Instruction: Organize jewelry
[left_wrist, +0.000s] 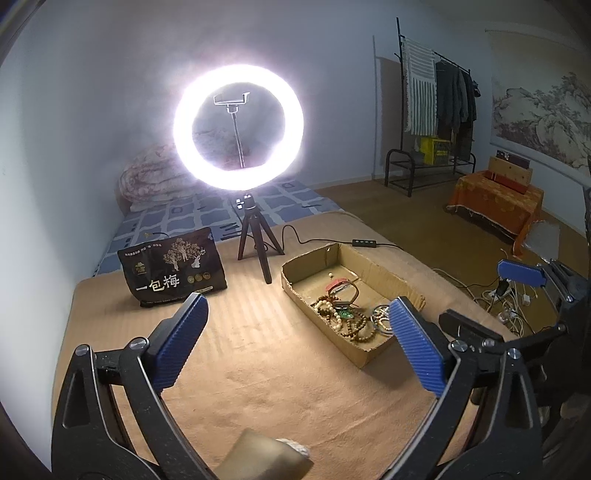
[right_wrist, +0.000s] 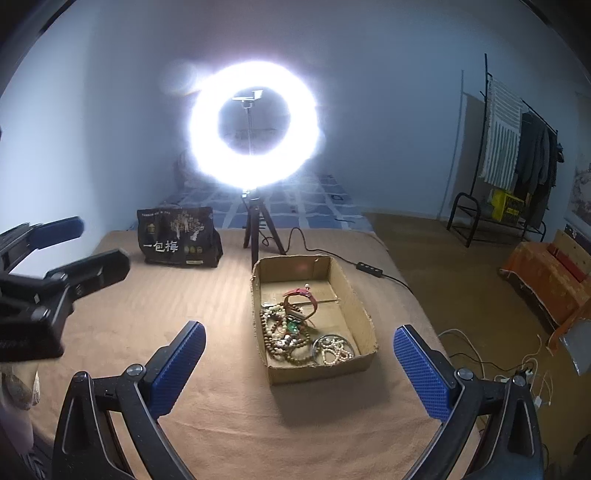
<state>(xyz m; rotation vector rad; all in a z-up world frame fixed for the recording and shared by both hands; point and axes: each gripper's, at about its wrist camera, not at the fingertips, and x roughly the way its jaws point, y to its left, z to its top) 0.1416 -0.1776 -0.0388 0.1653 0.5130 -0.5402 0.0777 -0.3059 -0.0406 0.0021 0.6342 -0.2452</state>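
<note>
An open cardboard box (left_wrist: 373, 352) (right_wrist: 364, 312) sits on the tan cloth-covered table. It holds a tangle of jewelry: wooden bead bracelets (left_wrist: 352, 325) (right_wrist: 291, 349), a red strap (left_wrist: 341, 285) (right_wrist: 301, 293), a green stone (right_wrist: 293, 326), pale bead strings (right_wrist: 336, 350) and a metal bangle (left_wrist: 380, 325). My left gripper (left_wrist: 297, 325) is open and empty, left of the box; it also shows in the right wrist view (right_wrist: 98, 245). My right gripper (right_wrist: 299, 354) is open and empty, in front of the box; it also shows at the right edge of the left wrist view (left_wrist: 491, 293).
A lit ring light on a small tripod (left_wrist: 258, 240) (right_wrist: 258, 232) stands behind the box, its cable and switch (right_wrist: 369, 268) running right. A black snack bag (left_wrist: 173, 271) (right_wrist: 177, 238) stands at back left. Bed, clothes rack (left_wrist: 439, 110) and floor cables (right_wrist: 517, 369) lie beyond.
</note>
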